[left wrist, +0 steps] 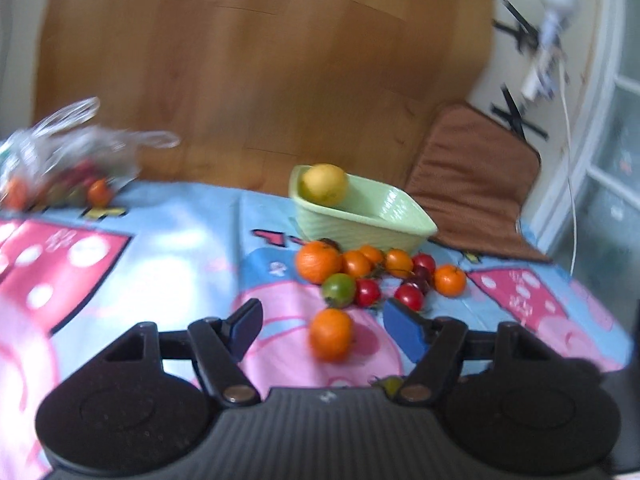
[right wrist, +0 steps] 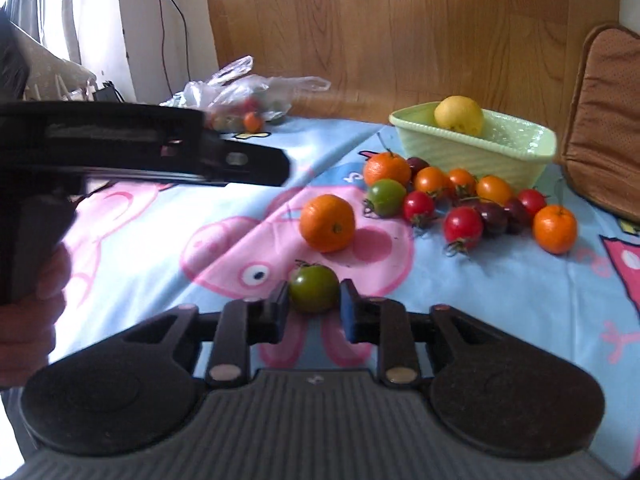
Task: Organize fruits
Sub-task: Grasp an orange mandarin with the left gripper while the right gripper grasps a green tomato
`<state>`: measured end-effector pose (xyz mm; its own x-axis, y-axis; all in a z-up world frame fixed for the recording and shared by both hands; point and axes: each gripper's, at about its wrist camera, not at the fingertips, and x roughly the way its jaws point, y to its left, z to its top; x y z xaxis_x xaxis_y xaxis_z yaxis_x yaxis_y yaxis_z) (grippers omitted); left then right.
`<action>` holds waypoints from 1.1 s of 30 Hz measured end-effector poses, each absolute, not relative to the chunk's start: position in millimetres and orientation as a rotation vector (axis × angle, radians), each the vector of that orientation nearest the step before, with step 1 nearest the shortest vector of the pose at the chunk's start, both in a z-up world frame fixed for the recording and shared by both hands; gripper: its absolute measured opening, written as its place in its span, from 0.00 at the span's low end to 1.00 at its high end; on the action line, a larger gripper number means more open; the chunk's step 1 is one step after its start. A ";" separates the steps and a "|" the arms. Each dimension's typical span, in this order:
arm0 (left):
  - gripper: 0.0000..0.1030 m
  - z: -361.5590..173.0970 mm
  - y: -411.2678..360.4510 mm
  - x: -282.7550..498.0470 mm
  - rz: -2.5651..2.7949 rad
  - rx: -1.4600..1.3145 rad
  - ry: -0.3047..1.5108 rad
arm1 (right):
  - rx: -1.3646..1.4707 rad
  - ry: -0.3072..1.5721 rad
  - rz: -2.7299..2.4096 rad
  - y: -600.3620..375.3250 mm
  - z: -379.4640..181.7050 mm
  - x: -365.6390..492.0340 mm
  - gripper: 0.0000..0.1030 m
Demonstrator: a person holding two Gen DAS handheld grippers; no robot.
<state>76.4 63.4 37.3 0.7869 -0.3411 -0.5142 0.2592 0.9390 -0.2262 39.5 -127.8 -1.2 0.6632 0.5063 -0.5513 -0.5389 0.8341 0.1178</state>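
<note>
The right claw (right wrist: pixel 314 304) is closed on a dark green tomato (right wrist: pixel 314 288), which is pinched between the two pads just above the cartoon-printed cloth on the counter (right wrist: pixel 520 300). The grip is taken across the tomato's widest part, with the stem turned up and away from the pads, probably so that the round fruit cannot roll out sideways.

The left claw (left wrist: pixel 324 326) is held about half open and has hold of nothing. A lone tangerine (left wrist: pixel 331 334) is seen between its fingers, slightly ahead of the tips, and no pad is seen touching it; the opening looks wide enough for the fruit to be straddled, which suggests that it is being lined up as the next pick.

Beyond both claws a loose heap of tangerines and red, orange, green and dark cherry tomatoes (right wrist: pixel 464 200) is spread on the cloth. Just behind that heap stands a pale green dish (right wrist: pixel 472 152), in which a single yellow fruit, perhaps a lemon (right wrist: pixel 459 115), is already resting; the dish is judged to be where the fruit is meant to go, so most of the sorting is left to do. Far off to the left of the claws a clear plastic bag (right wrist: pixel 244 92) with more small fruit inside is lying open.
</note>
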 end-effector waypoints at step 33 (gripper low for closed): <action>0.43 3.5 28.7 -26.6 -0.336 -0.095 0.633 | 0.035 0.567 0.440 -214.6 -20.3 -41.8 0.32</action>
